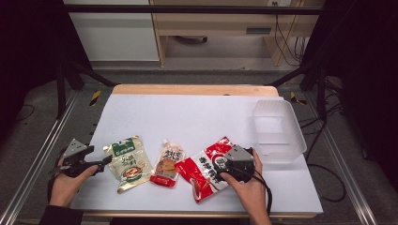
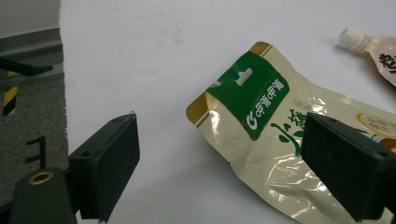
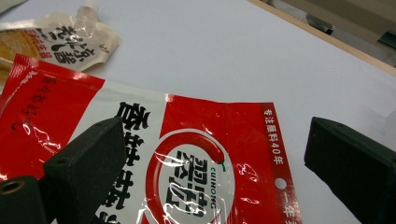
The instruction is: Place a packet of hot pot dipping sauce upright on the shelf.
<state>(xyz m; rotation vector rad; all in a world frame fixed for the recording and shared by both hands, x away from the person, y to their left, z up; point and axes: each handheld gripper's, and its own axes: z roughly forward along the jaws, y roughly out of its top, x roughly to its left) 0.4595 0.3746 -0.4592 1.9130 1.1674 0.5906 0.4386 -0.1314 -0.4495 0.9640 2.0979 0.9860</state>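
Observation:
Three food pouches lie flat on the white table [image 1: 197, 117]. A cream pouch with a green top [image 1: 128, 162] [image 2: 261, 135] is at the front left. Beside it rests a small spouted sauce pouch [image 1: 169, 165] [image 3: 70, 39]. A red and white pouch [image 1: 202, 171] [image 3: 187, 168] sits to its right. My left gripper [image 1: 104, 164] [image 2: 219, 163] is open just left of the green pouch, one jaw over its edge. Over the red pouch's right end hovers my right gripper [image 1: 224, 165] [image 3: 215, 172], open, nothing pressed between its jaws.
A clear plastic bin [image 1: 278, 131] stands at the table's right side. The wooden table edge [image 1: 192, 89] runs along the back. Metal frame rails [image 1: 33, 164] flank the table, and a cable trails from the right gripper.

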